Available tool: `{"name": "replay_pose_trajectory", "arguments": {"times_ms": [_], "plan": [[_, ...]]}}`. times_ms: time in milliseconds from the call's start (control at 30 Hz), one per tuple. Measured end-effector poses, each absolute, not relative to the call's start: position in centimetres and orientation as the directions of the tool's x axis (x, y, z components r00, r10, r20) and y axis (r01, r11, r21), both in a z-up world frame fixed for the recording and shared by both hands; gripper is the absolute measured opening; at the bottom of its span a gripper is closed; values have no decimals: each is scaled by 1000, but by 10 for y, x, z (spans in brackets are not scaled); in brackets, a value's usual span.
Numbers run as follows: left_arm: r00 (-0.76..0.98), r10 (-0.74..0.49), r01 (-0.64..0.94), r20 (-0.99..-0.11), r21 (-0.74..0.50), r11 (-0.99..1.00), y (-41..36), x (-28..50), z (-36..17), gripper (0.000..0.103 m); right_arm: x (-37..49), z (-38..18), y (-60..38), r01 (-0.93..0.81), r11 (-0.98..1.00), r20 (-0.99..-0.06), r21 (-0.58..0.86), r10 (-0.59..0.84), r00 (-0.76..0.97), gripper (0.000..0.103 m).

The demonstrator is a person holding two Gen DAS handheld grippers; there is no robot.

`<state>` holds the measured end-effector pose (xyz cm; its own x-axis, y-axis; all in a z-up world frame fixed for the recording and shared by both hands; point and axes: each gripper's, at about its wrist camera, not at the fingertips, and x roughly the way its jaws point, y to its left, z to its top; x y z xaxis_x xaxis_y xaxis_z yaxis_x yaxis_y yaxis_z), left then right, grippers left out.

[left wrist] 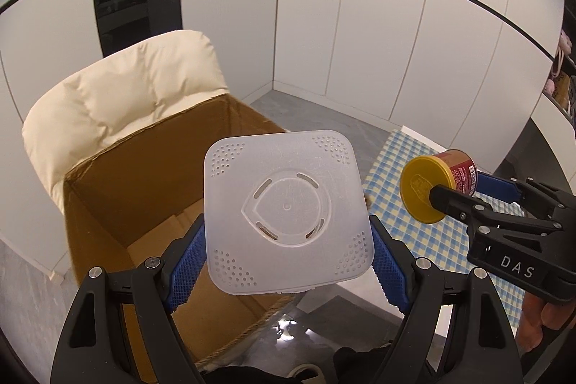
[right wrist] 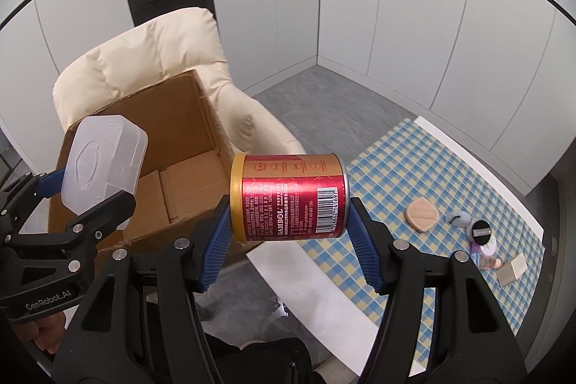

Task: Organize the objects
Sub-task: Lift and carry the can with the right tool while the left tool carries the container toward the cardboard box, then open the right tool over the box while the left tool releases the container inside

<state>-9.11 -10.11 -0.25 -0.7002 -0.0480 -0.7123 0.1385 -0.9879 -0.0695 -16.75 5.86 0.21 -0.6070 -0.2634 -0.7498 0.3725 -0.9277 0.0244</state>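
Red can (right wrist: 289, 198) with gold lid lies sideways, clamped end to end between blue pads of right gripper (right wrist: 288, 225), jaws closed onto it, lid end on left pad. Held in air, in front of open cardboard box (right wrist: 187, 175) and above floor, near counter edge. Label shows barcode and "GAMBOL" text. In left wrist view same can (left wrist: 457, 170) shows gold lid toward camera, right gripper (left wrist: 464, 189) gripping it over checkered cloth.

Translucent white square container (left wrist: 286, 209), rounded corners, perforated dot patches at corners, slotted ring in centre, held between blue pads of left gripper (left wrist: 286, 251); jaws spread wide but pressing its two sides. It hangs over near rim of cardboard box (left wrist: 108, 189), box interior looks empty, bottom flaps visible. In right wrist view container (right wrist: 104, 161) sits at left in left gripper (right wrist: 86, 189), in front of box.

Box sits on cream padded chair (left wrist: 122, 96), its backrest rising behind box.

Counter (right wrist: 432, 175) covered with blue-yellow checkered cloth at right. On it: peach lozenge-shaped item (right wrist: 421, 215), small grey-blue round thing (right wrist: 457, 218), black-lidded jar (right wrist: 480, 233), small tan block (right wrist: 511, 270), a small bottle-like item beside jar, too blurred to identify.

White wall panels behind, grey floor. Fingers of a hand (left wrist: 536, 322) visible under right gripper body.
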Motion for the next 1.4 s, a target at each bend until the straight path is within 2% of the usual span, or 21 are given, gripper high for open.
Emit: {"name": "replay_pose_trajectory", "arguments": {"times_ms": [833,1400], "plan": [[-651,-155,285,-743,-50,-957,-170,-56,-11,83,-152,2,-43,539,-842,-739,13,-371,-563,64],[-605,-155,352,-781,-87,-932,-208,-45,-28,85,-149,-8,-89,602,-799,-763,7,-393,-514,64]]}}
